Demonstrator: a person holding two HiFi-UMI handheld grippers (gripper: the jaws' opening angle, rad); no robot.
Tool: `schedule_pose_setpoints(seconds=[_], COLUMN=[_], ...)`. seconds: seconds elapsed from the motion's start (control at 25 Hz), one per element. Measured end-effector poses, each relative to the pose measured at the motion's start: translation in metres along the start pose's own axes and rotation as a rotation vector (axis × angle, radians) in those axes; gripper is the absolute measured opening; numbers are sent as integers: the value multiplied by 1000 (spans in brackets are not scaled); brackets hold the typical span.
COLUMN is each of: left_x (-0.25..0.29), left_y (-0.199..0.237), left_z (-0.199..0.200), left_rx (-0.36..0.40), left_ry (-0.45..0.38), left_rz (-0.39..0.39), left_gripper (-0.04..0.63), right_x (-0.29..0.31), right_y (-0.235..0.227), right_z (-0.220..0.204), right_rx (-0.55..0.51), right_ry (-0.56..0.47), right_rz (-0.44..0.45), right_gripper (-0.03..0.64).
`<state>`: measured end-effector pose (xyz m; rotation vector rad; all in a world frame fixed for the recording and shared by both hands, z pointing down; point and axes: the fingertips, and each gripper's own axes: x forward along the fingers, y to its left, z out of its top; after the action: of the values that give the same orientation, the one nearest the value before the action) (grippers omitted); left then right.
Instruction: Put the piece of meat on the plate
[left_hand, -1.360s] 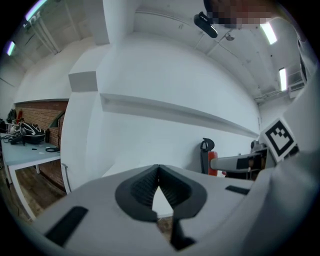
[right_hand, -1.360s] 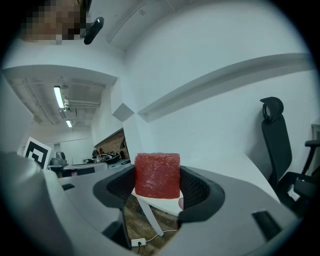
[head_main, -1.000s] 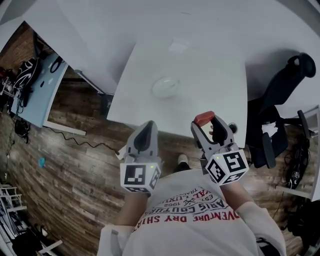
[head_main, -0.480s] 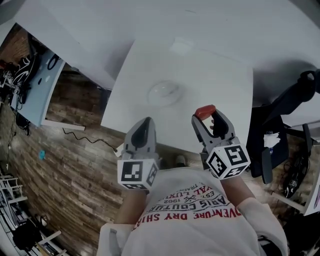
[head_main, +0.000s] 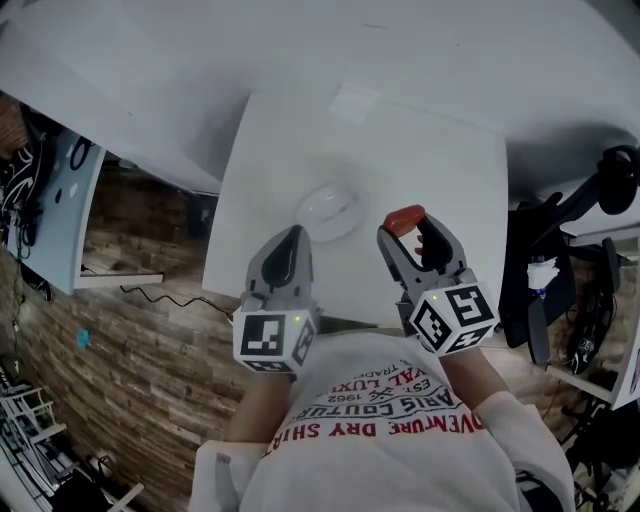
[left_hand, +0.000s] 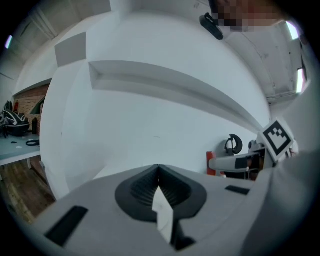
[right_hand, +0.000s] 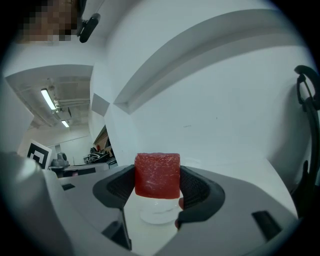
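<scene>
Half the job looks done, judging by how things lie. The right tongs (head_main: 411, 228) already have the piece of meat (right_hand: 157, 175), but it has not reached the plate (head_main: 327, 209).

In the right gripper view the two dark ribbed pads are spread about as wide as the red block and press on its left and right sides. The meat sits squarely between them, upright, with its top and front face showing. Nothing else touches it, and it appears to be held up in the air, not resting on anything.

The left tongs (head_main: 290, 242) hold nothing. Their own view shows the pads pressed together along a single seam, with only a pale sliver of the tongs' body below it. From the head view they hang beside the right tongs, near the front edge of the table (head_main: 400, 140).

Just beyond the tips sits the clear, shallow plate, bare and on the white table top. From above, the meat lies to the right of the plate, near its rim but not over its middle. In the right gripper view the plate shows low between the pads, under the meat.

What is left, as I read it: carry the meat over the plate, lower it, and spread the right tongs to let go.
</scene>
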<state>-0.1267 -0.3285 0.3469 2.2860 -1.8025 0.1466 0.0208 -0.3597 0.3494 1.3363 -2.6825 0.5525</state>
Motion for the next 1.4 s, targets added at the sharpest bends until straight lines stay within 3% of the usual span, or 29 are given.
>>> schedule_pose_setpoints(seconds=[0.36, 0.96, 1.4], left_x=[51, 83, 91], left_y=[54, 91, 103], left_z=[-9, -91, -128], left_rx=[-23, -123, -139], left_ry=[83, 265, 322], left_rz=[-87, -106, -121], left_gripper=[5, 5, 5], right_x=[69, 149, 175], right_y=[3, 3, -3], right_z=[-15, -131, -197], right_rx=[11, -33, -122], right_ry=[100, 489, 744], right_rz=[-76, -37, -31], right_gripper=[285, 285, 285])
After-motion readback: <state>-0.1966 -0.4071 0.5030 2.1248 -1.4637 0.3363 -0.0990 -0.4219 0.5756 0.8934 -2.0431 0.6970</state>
